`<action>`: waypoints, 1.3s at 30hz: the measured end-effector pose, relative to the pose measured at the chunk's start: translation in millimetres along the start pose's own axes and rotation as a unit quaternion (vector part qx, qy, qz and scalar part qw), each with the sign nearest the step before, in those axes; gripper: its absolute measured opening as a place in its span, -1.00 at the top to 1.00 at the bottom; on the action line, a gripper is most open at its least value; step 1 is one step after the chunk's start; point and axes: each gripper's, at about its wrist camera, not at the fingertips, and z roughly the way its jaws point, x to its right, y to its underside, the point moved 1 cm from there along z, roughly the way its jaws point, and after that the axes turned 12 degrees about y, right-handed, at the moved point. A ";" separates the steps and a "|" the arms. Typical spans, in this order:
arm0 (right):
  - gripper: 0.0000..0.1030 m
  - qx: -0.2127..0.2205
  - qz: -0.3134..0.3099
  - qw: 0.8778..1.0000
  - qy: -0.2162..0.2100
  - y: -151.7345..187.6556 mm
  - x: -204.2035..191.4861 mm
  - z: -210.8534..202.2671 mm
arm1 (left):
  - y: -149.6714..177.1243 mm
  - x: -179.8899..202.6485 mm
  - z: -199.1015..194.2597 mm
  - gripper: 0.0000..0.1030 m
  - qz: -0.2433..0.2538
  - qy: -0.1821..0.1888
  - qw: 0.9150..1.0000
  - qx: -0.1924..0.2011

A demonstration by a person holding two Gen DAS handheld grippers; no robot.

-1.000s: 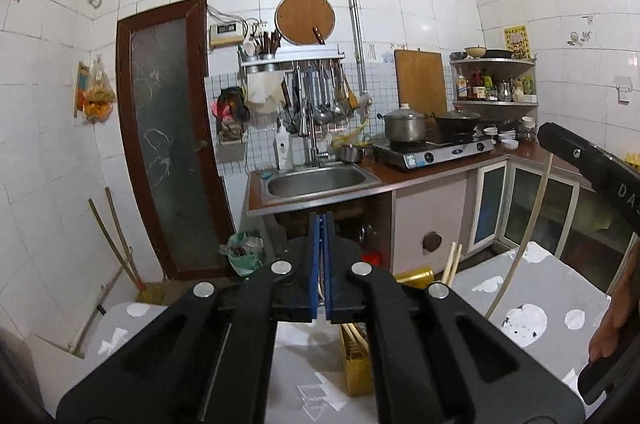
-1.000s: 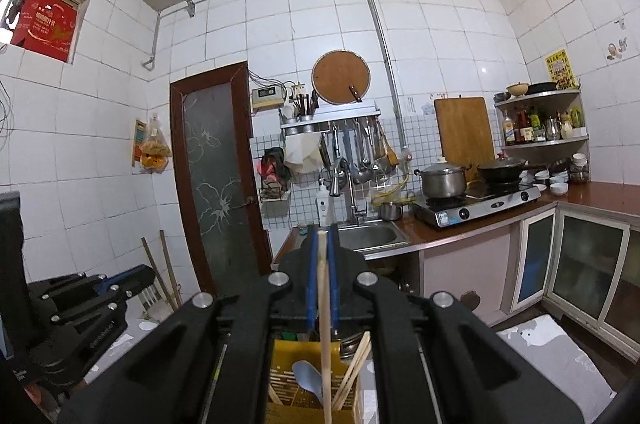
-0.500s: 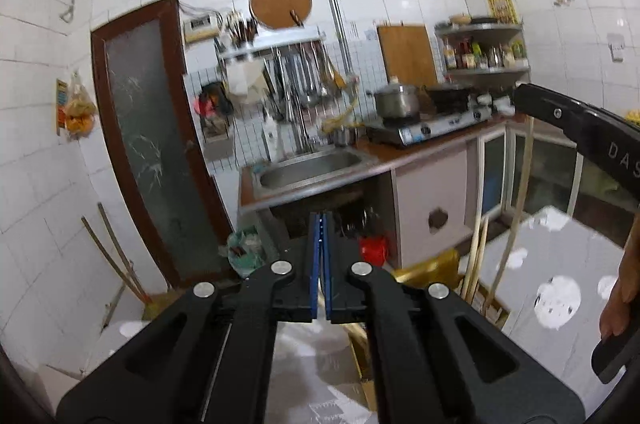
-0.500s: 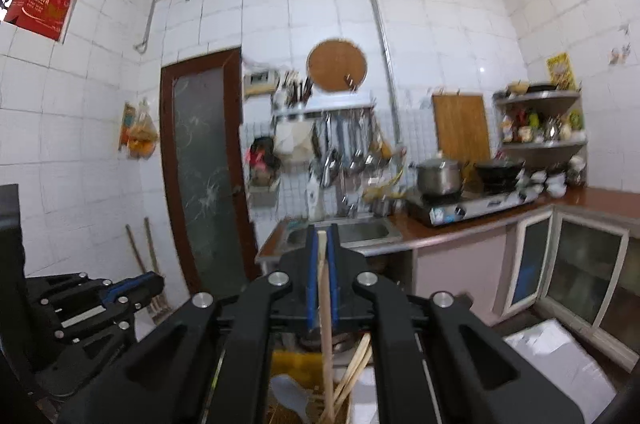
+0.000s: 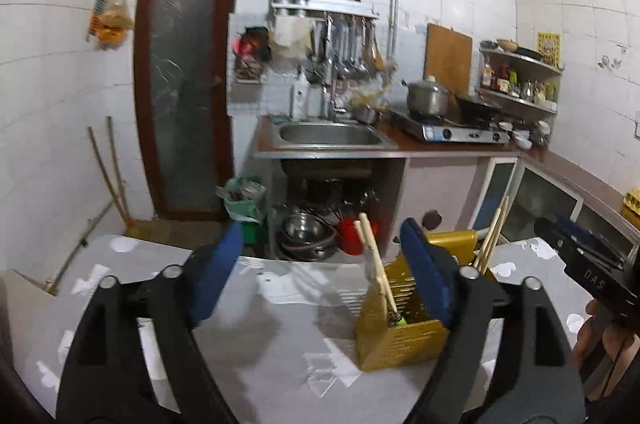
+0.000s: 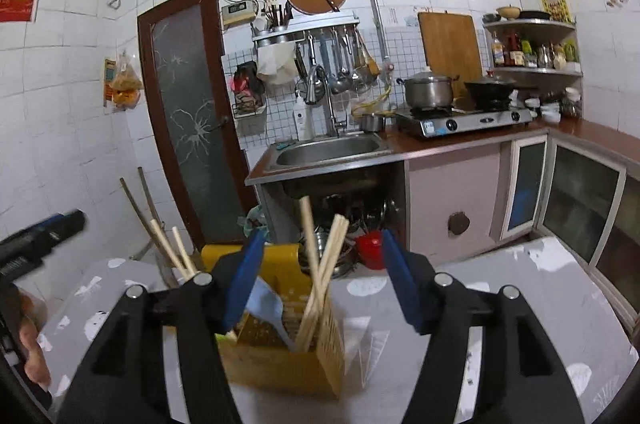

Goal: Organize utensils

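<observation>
A yellow utensil holder [image 5: 400, 342] [image 6: 280, 356] stands on the grey patterned table [image 5: 280, 344]. Wooden chopsticks [image 6: 320, 272] stand in its right compartment, more chopsticks [image 6: 176, 256] in its left, and a pale blue spoon [image 6: 266, 304] between. In the left wrist view chopsticks [image 5: 376, 264] lean in the holder. My left gripper [image 5: 320, 268] is open and empty, with the holder by its right finger. My right gripper [image 6: 322, 276] is open and empty, its jaws on either side of the chopsticks above the holder.
Behind the table is a kitchen counter with a steel sink [image 6: 328, 150], a gas stove [image 6: 464, 122] with a pot and wok, and cabinets [image 6: 520, 184]. Pots and a red container [image 6: 370, 244] sit under the sink. A brown door [image 6: 188, 112] is at the left.
Both grippers have opened. The right one has let go of the chopstick, which now stands in the holder. Both views have tilted down toward the table.
</observation>
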 end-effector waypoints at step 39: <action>-0.93 0.064 -0.031 0.996 0.046 142.8 11.9 -219.2 | 184.3 46.4 -193.0 -0.91 -0.007 -0.062 0.998 0.018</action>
